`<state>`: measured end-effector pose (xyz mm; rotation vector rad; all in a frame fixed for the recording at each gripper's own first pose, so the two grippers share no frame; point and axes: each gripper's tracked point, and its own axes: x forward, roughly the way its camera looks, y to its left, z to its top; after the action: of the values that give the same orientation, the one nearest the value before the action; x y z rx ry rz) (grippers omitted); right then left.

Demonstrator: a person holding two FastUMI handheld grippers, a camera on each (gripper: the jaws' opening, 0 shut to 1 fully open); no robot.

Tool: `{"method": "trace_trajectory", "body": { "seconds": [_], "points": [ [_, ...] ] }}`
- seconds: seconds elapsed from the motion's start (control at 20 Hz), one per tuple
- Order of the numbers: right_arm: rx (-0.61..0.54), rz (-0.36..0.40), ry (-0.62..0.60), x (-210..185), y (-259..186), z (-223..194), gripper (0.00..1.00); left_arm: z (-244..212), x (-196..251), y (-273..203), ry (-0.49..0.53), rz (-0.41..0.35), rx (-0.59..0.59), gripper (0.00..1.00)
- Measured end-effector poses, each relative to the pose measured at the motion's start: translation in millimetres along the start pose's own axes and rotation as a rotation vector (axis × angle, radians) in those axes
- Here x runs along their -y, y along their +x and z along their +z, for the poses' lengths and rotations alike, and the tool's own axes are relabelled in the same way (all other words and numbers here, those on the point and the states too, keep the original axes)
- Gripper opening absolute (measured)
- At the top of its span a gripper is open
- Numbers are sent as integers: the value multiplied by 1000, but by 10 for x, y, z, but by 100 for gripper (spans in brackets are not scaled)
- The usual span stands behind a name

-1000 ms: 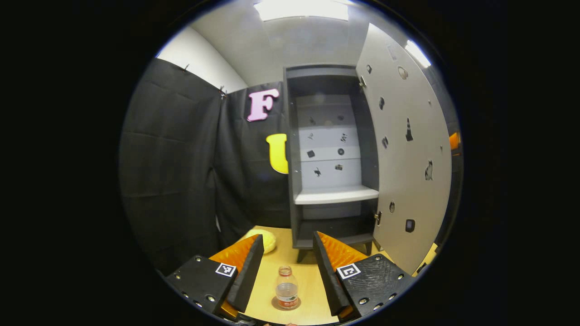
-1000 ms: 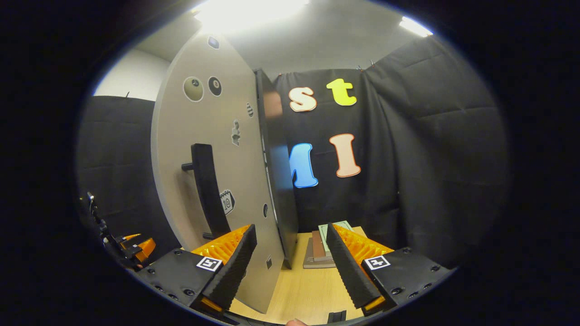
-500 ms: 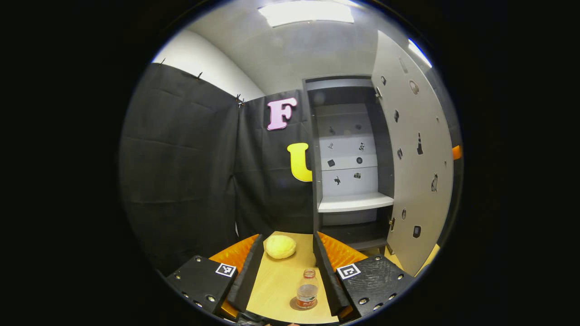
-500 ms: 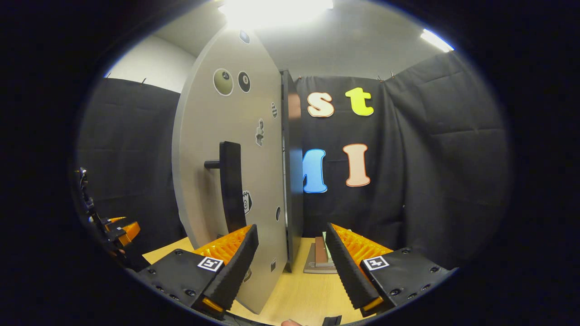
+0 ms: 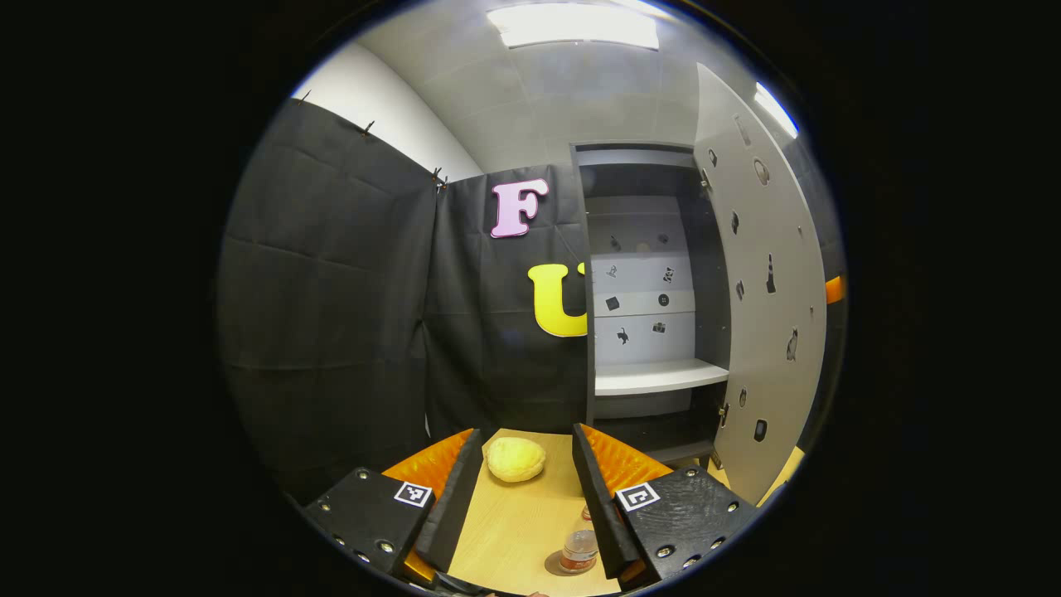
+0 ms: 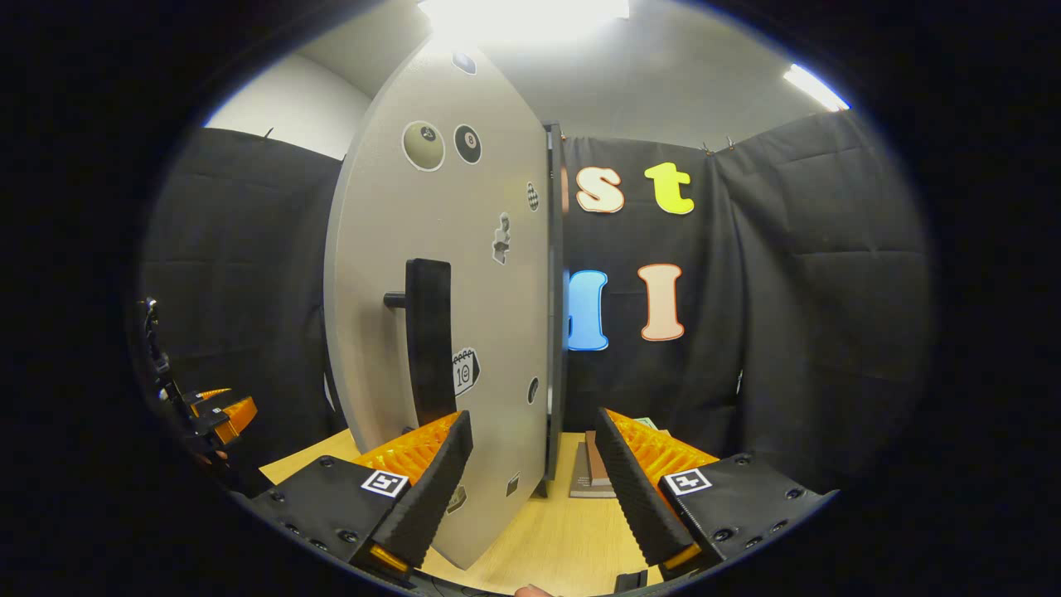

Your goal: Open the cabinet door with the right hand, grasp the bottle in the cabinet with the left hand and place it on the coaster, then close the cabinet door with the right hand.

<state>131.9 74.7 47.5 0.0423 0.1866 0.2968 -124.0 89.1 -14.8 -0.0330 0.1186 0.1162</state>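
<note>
my left gripper (image 5: 520, 489) spread wide, holding nothing | bottle (image 5: 578, 550) upright on coaster (image 5: 555, 565) on table (image 5: 514, 531), partly behind my finger | my right gripper (image 6: 535, 489) parted, empty, near open cabinet door (image 6: 464, 274) handle (image 6: 428, 340)

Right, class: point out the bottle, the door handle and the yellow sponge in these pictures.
bottle (image 5: 578, 549): left gripper view, on its label band.
door handle (image 6: 428, 340): right gripper view, middle of the black bar.
yellow sponge (image 5: 515, 458): left gripper view, its top surface.

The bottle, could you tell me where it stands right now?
In the left gripper view, the bottle stands on the coaster on the table, beside the left claw.
</note>
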Motion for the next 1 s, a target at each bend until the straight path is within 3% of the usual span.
{"method": "trace_trajectory", "body": {
  "seconds": [0.1,0.15,0.2,0.3,0.35,0.55,0.6,0.65,0.8,0.85,0.95,1.0],
  "points": [
    [-6,17,-4,-173,52,-1,92,-34,-129,46,-1,-3,-7,63],
    [-9,20,-3,-265,62,2,96,-42,-184,72,-2,-6,-9,63],
    [-12,23,-1,-343,68,12,92,-54,-226,109,-3,-8,-10,63],
    [-17,28,-1,-470,124,20,92,-68,-312,166,-7,-11,-10,63],
    [-16,30,-2,-529,142,22,96,-77,-352,177,-9,-11,-11,63],
    [-16,44,-1,-754,267,41,96,-101,-520,255,-20,-12,-13,63],
    [-16,48,-2,-807,304,56,96,-117,-557,290,-19,-12,-14,58],
    [-16,52,-4,-861,356,74,96,-109,-616,314,-17,-9,-13,63],
    [-9,71,-11,-1051,506,124,96,-129,-733,341,-18,-5,-12,63],
    [-6,80,-11,-1132,565,142,92,-147,-746,354,-19,-3,-13,63],
    [-1,99,-13,-1303,679,156,92,-178,-850,395,-15,3,-12,63],
    [2,107,-19,-1381,745,163,96,-166,-975,439,-11,8,-13,63]
  ]
}}
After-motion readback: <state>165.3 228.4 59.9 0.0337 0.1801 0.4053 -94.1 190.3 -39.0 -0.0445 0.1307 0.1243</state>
